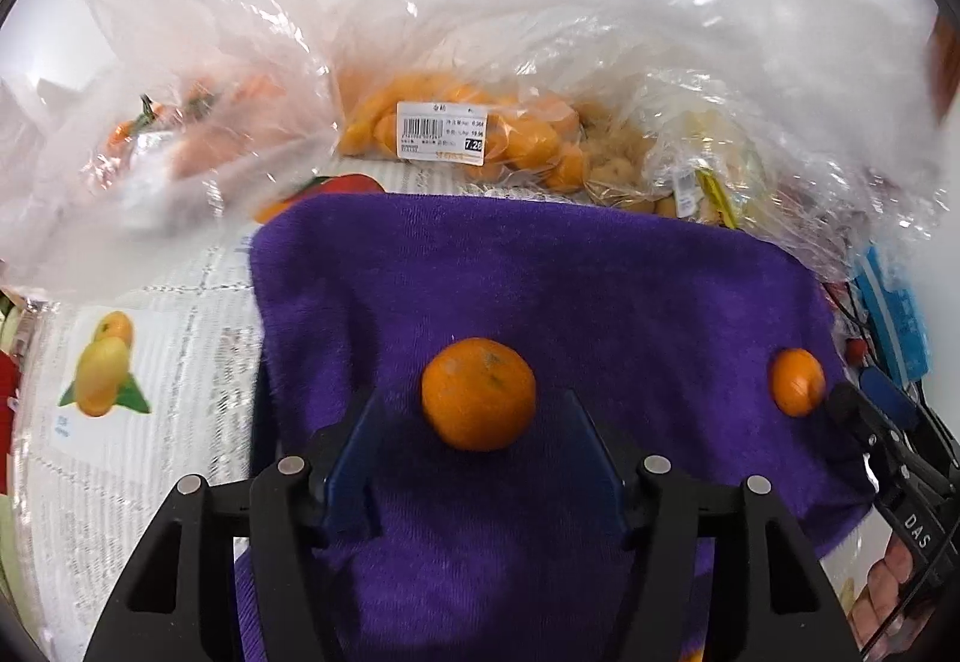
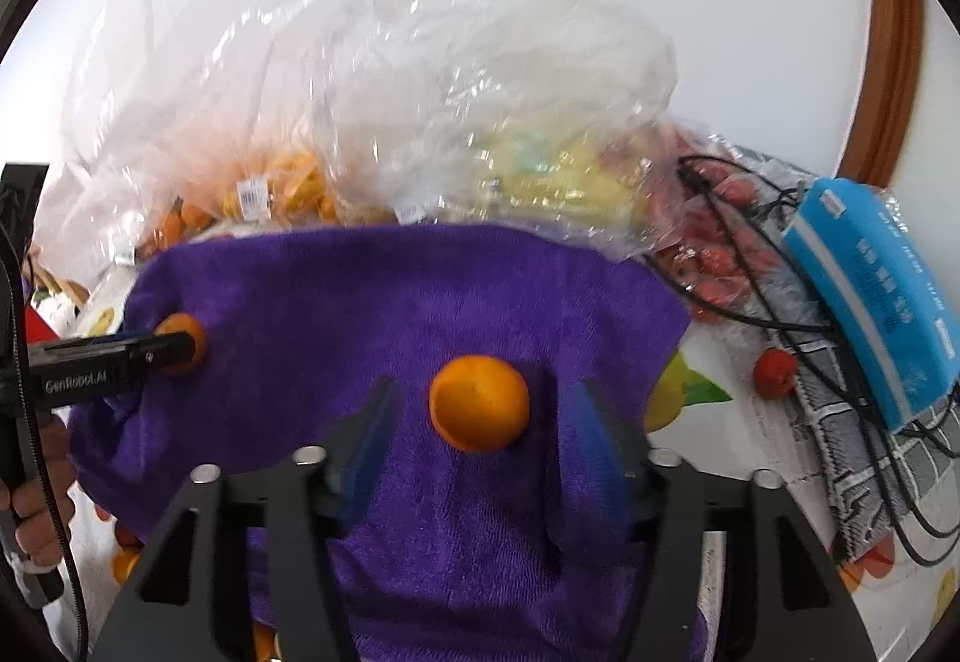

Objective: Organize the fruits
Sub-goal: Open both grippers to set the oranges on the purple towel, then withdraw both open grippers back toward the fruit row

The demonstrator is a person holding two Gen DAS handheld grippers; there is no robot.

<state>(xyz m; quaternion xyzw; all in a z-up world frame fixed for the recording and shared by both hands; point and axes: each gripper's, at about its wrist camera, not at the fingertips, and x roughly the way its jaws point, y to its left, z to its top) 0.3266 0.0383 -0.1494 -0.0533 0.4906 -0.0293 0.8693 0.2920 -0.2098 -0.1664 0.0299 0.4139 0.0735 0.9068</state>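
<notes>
Two Mandarins on a Purple Towel

While both hand-held grippers hang over the purple towel (image 1: 540, 290), each has one small orange fruit lying loose between its parted fingers. Seen from the left wrist, the left hand-held gripper (image 1: 477, 422) stands moderately wide, its blue pads clear of the left mandarin (image 1: 478, 393) — a round, glossy fruit with a few dark flecks on its skin. Off to the right on the same towel sits the right mandarin (image 1: 797, 382), just beside the black tip of the other tool.

From the right wrist, the right hand-held gripper (image 2: 480, 416) is likewise open, with that second mandarin resting on the cloth between the pads, smooth and evenly orange, touched by neither. Both fruits lie well apart, toward opposite sides of the towel.

Behind the towel, crumpled clear plastic bags (image 1: 480, 32) are heaped — one holds small orange fruits under a white price label (image 1: 441, 130). A blue box (image 2: 876, 296) and black cables (image 2: 750, 254) lie at the right, on a worktop (image 1: 150, 452) covered with a fruit-printed sheet.
</notes>
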